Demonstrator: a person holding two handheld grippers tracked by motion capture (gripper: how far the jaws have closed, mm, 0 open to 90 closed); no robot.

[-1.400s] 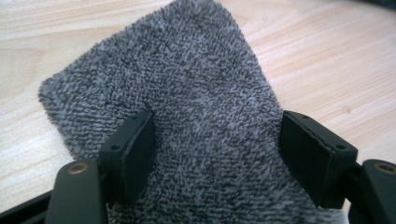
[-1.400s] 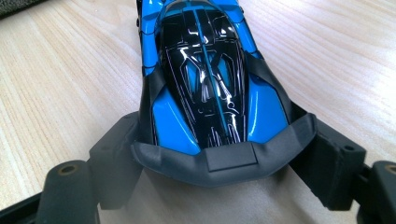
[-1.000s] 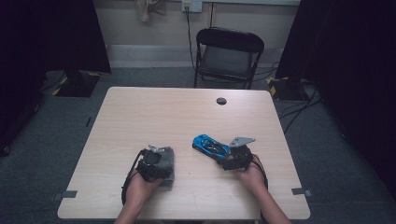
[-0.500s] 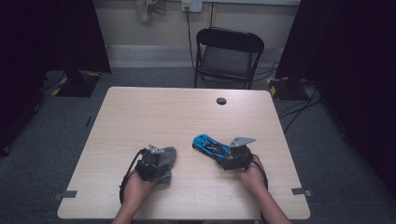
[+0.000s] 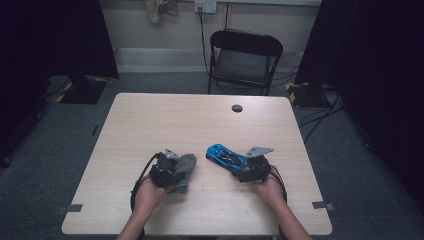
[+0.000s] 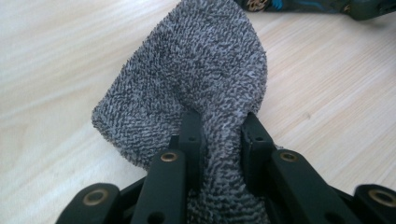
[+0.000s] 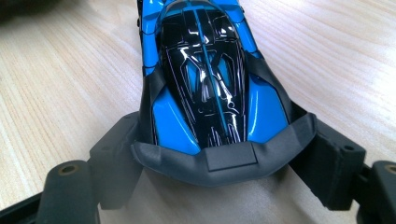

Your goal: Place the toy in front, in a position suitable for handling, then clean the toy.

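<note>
A grey terry cloth [image 6: 196,70] lies bunched on the wooden table [image 5: 165,120], front left of centre. My left gripper [image 6: 219,121] has just been closing; its jaws now pinch a fold of the cloth between them. From above, the left gripper [image 5: 172,167] sits over the cloth [image 5: 187,162]. A blue and black toy car [image 7: 205,70] rests on the table to the right, nose pointing away. My right gripper [image 7: 219,156] clamps the car's rear from both sides. In the high view the right gripper [image 5: 241,168] is behind the car [image 5: 225,155].
A small black round cap [image 5: 237,108] lies near the table's far edge. A black folding chair [image 5: 243,60] stands behind the table. Cables run over the floor at the right [image 5: 320,115].
The left hand has shifted slightly over the cloth, which looks more gathered under the gripper. The right hand and the car have stayed where they were.
</note>
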